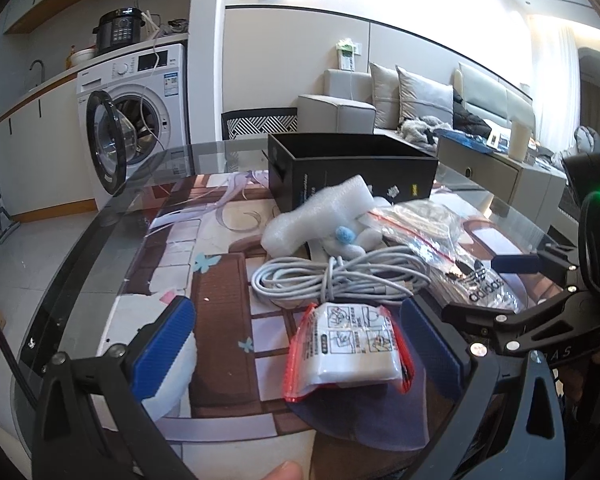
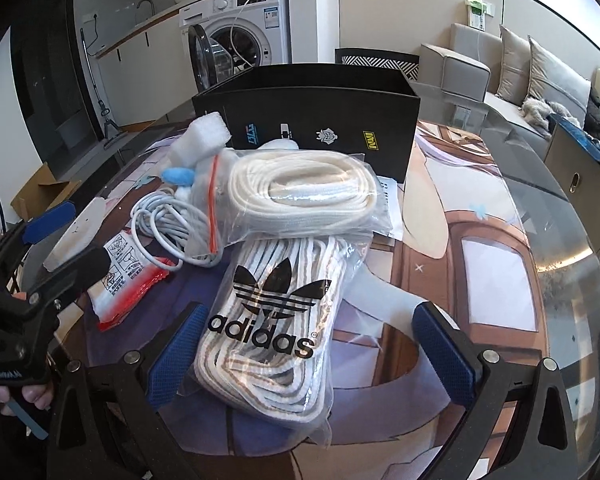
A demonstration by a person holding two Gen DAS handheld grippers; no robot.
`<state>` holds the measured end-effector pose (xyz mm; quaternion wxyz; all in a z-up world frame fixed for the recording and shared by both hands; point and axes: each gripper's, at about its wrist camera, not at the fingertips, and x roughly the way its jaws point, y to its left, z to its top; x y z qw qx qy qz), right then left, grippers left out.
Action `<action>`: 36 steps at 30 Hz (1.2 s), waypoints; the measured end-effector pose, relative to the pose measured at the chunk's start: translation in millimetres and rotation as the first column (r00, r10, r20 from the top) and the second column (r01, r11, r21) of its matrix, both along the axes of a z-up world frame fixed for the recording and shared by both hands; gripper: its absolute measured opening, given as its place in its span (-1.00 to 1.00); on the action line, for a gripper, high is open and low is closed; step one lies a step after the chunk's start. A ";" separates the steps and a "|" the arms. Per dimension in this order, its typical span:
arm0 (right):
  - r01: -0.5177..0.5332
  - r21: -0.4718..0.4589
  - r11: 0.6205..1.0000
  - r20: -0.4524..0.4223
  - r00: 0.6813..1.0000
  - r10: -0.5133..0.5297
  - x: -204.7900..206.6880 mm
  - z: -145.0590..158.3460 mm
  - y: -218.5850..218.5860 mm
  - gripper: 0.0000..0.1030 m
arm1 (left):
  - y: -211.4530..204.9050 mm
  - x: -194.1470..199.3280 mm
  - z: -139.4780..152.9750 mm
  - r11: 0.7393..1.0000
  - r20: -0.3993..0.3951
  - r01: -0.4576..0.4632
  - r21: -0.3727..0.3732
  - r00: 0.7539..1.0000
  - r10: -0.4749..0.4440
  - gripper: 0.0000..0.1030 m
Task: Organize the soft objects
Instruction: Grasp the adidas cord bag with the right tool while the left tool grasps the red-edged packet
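Observation:
A pile of soft things lies on the glass table in front of an open black box (image 1: 352,168), which also shows in the right wrist view (image 2: 312,120). My left gripper (image 1: 296,344) is open, its blue pads around a red-edged white packet (image 1: 348,352) without squeezing it. My right gripper (image 2: 312,352) is open around a clear Adidas bag of white laces (image 2: 276,320). Behind that lie a bag of cream cord (image 2: 300,188), a coiled grey cable (image 1: 332,280), white foam wrap (image 1: 316,216) and a small white plush with a blue pompom (image 1: 346,236).
The table (image 2: 540,208) is round glass over a printed mat. The right gripper's body (image 1: 540,300) crosses the left wrist view at right. A chair (image 1: 260,120), a washing machine (image 1: 136,96) and a sofa (image 1: 400,100) stand behind.

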<state>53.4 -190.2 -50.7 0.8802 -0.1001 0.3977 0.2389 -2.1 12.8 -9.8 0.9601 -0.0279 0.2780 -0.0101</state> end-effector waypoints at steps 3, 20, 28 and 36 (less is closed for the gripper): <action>-0.007 -0.012 1.000 0.009 1.000 0.007 -2.0 -0.3 0.1 0.99 | -2.9 1.0 -0.6 1.000 -0.010 0.001 0.013 1.000 -0.001 1.00; -0.043 0.011 0.999 0.054 0.998 0.042 -15.1 6.2 -2.4 0.03 | -17.6 -1.7 -5.3 0.995 -0.042 0.100 0.029 0.994 -0.099 1.00; -0.047 -0.001 0.999 0.082 0.996 0.047 -28.5 7.5 -14.5 -0.05 | -17.7 -3.2 -4.7 0.992 -0.031 0.123 0.020 0.992 -0.123 0.83; -0.031 0.002 1.000 0.101 0.994 0.031 -31.0 13.1 -23.0 -0.05 | -24.5 -3.6 -7.3 0.988 -0.046 0.143 0.063 0.989 -0.140 0.22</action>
